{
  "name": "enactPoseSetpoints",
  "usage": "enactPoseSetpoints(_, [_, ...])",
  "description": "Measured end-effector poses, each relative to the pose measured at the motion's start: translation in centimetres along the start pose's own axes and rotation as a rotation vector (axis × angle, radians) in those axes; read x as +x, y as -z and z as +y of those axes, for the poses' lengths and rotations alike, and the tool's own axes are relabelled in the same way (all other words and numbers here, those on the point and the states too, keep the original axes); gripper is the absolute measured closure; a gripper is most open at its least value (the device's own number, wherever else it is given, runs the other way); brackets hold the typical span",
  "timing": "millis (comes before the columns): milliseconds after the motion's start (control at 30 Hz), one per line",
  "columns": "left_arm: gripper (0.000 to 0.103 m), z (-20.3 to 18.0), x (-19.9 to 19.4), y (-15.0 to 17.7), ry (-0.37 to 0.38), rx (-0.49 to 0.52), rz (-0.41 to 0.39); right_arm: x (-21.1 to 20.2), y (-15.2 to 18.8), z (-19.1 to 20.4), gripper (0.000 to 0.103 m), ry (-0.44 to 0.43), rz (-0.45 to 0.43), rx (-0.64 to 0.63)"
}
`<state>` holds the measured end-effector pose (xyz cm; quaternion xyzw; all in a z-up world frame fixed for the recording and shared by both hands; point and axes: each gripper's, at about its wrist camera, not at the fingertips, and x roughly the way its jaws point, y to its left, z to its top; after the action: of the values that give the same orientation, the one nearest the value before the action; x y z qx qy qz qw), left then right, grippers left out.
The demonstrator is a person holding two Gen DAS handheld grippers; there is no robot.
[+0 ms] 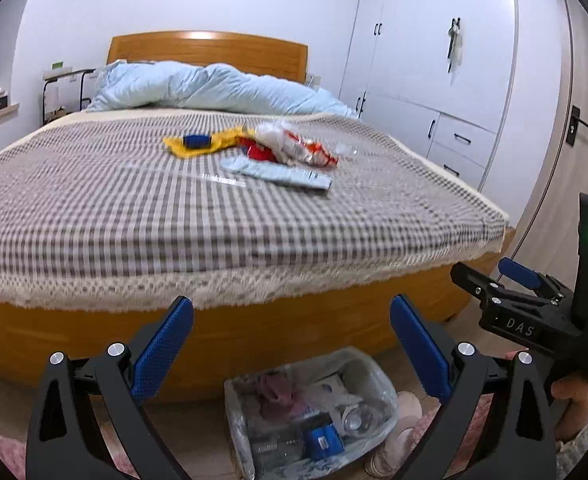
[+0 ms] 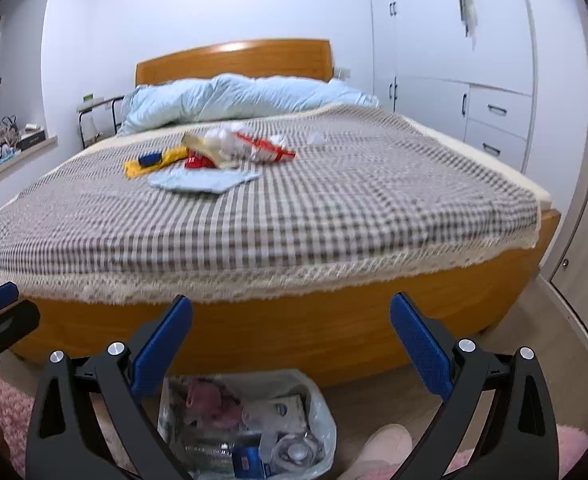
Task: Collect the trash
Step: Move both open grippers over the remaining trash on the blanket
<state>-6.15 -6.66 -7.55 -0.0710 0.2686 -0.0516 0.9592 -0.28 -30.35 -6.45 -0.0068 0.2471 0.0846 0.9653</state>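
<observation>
Both the left gripper (image 1: 292, 344) and right gripper (image 2: 292, 342) are held with jaws spread and empty above the clear trash bag (image 2: 250, 424) on the floor, while wrappers (image 1: 294, 146) are left scattered mid-bed on the checked bedspread (image 1: 134, 208).

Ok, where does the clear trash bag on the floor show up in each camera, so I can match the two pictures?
Left wrist view: the clear trash bag sits bottom centre, on the floor at the foot of the bed, between the gripper's fingers.
Right wrist view: the same bag is bottom centre, slightly left, also in front of the bed.
Shared landmark: the wooden headboard at the far end of the bed.
</observation>
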Motion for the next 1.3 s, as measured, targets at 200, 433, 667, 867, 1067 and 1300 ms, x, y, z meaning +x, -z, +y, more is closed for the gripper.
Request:
enactPoseSetpoints(200, [0.008,0.0,-0.3,-2.3,0.007,-0.001,-0.060,0.1,-1.9,-0.4,0.008,0.006,-0.053,0.010])
enactPoseSetpoints(433, [0.008,0.5,0.5,-4.9,-0.014,0.002,-0.112,0.7,-4.9,-0.7,0.008,0.017,-0.132,0.012])
enactPoseSetpoints(667, [0.008,1.3,1.8,-7.5,-0.023,0.004,-0.150,1.7,-8.0,-0.5,0.008,0.020,-0.200,-0.003])
enactPoseSetpoints(867, [0.008,1.8,2.7,-10.1,-0.024,0.011,-0.195,2.9,-10.5,0.1,0.008,0.019,-0.244,-0.015])
enactPoseSetpoints(1067, [0.008,2.2,3.7,-13.1,-0.024,0.017,-0.241,4.4,-12.9,1.0,0.008,0.004,-0.273,-0.028])
enactPoseSetpoints(1300, [0.008,2.3,4.9,-15.4,-0.028,0.025,-0.281,5.6,-15.3,2.0,0.008,-0.006,-0.322,-0.024])
